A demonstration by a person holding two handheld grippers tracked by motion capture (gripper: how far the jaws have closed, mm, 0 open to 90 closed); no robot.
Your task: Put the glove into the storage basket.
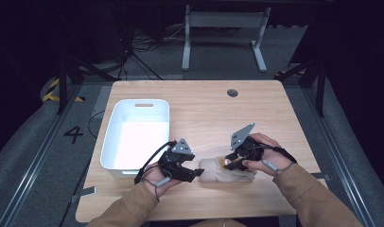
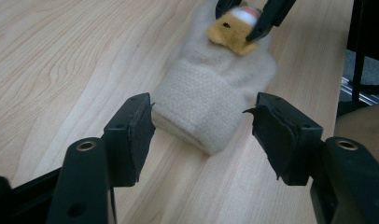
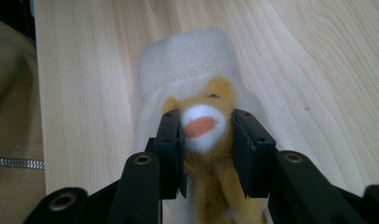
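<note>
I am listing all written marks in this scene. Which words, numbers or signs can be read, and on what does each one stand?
"4": a dark numeral on the grey floor left of the table.
Yellow and black hazard stripes on the floor farther left carry no text.
The white bin, the beige mitten and both grippers show no readable writing.

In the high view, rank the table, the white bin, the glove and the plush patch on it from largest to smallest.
1. table
2. white bin
3. glove, partly covered by both hand-held grippers, so its full extent is unsure
4. plush patch, mostly hidden by the right hand-held gripper
</note>
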